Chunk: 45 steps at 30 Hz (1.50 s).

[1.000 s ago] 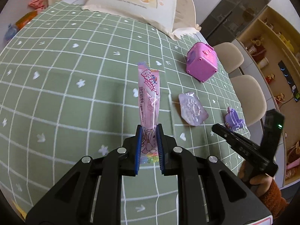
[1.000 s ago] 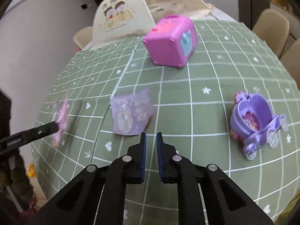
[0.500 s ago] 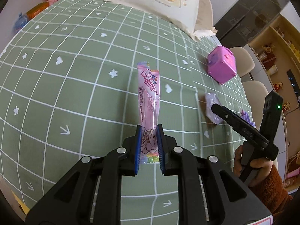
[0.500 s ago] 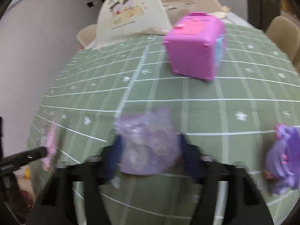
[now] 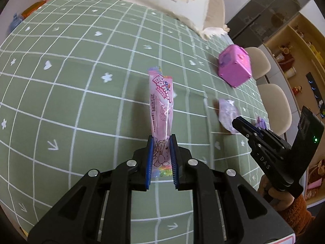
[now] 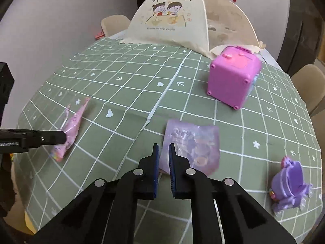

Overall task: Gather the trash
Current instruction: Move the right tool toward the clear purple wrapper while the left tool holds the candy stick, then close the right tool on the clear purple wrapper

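The left gripper pinches the near end of a long pink wrapper, which sticks out ahead over the green checked tablecloth. The right gripper has its fingers narrowly parted, with the near left corner of a crumpled purple wrapper between them; whether they grip it, I cannot tell. A pink box sits closed at the far right, contents hidden. Only the right view shows the purple toy carriage clearly, its open basket holding something colourful, and the printed mesh cover at the far edge. Only the left view shows packets at the far left corner and shelves.
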Tool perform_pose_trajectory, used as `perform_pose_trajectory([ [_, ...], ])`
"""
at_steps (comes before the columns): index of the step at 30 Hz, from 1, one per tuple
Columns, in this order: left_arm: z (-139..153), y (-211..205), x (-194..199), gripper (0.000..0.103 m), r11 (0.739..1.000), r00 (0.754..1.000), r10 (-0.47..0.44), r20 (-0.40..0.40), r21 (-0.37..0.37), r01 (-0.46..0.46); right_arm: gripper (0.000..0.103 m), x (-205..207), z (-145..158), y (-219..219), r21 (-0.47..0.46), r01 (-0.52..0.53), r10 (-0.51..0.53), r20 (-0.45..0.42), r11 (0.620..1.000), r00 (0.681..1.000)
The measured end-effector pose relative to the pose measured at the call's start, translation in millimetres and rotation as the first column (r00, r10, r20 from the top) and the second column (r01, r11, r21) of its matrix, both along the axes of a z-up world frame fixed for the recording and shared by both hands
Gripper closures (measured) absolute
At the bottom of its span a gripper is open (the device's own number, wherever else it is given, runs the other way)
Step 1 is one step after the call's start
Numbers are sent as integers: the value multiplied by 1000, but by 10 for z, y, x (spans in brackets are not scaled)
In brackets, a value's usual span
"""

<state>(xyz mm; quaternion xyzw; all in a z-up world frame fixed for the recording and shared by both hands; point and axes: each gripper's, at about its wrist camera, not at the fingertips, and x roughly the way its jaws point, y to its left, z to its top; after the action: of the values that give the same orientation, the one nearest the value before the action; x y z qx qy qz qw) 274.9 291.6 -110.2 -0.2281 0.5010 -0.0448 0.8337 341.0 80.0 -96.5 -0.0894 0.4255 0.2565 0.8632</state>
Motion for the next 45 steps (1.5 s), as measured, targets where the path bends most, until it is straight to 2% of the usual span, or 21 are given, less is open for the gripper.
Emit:
perform_pose_trajectory([
  [5, 135, -192, -55, 89, 999, 999, -36, 26, 6, 35, 94, -108, 161, -269, 54, 54, -54, 1, 997, 999],
  [7, 174, -253, -84, 89, 999, 999, -40, 35, -1, 40, 94, -97, 162, -411, 110, 89, -85, -39, 990, 996],
  [9, 189, -288, -99, 89, 999, 998, -42, 36, -6, 43, 93, -23, 45, -578, 137, 162, -144, -127, 977, 981],
  [13, 187, -287, -102, 89, 999, 999, -43, 29, -1, 43, 93, 96, -191, -715, 161, 232, -187, -251, 959, 950],
  [16, 161, -237, -63, 89, 999, 999, -40, 23, 3, 39, 93, 143, -273, -650, 125, 242, -206, -250, 962, 946],
  [19, 122, -171, -29, 89, 999, 999, -34, 15, 3, 33, 92, 235, -303, -592, 146, 250, -209, -251, 957, 945],
  [22, 70, -85, 11, 89, 1000, 1000, -22, 2, 4, 22, 92, 377, -326, -599, 198, 291, -226, -296, 936, 928],
  [25, 28, -10, 53, 89, 1000, 1000, -12, -6, 5, 12, 90, 493, -375, -669, 293, 349, -229, -375, 890, 898],
  [27, 4, 21, 73, 89, 1000, 1000, -10, -11, 6, 10, 81, 520, -397, -685, 347, 343, -198, -392, 873, 899],
  [30, -28, 61, 83, 89, 1000, 1000, -12, -19, 7, 13, 78, 476, -391, -667, 367, 313, -179, -355, 876, 917],
  [35, -63, 132, 84, 89, 1000, 1000, -2, -27, 8, 3, 77, 233, -342, -558, 307, 229, -161, -232, 924, 959],
  [37, -68, 143, 90, 89, 1000, 1000, -4, -29, 8, 4, 75, 154, -327, -516, 289, 204, -141, -223, 935, 965],
  [40, -78, 145, 104, 89, 1000, 999, -9, -31, 5, 9, 71, 151, -344, -501, 321, 215, -127, -273, 923, 954],
  [42, -79, 135, 92, 89, 1000, 999, -15, -32, 3, 15, 71, 210, -359, -494, 343, 254, -139, -327, 904, 935],
  [45, -75, 121, 92, 89, 1000, 999, -24, -33, 1, 24, 71, 318, -392, -427, 377, 262, -98, -402, 888, 910],
])
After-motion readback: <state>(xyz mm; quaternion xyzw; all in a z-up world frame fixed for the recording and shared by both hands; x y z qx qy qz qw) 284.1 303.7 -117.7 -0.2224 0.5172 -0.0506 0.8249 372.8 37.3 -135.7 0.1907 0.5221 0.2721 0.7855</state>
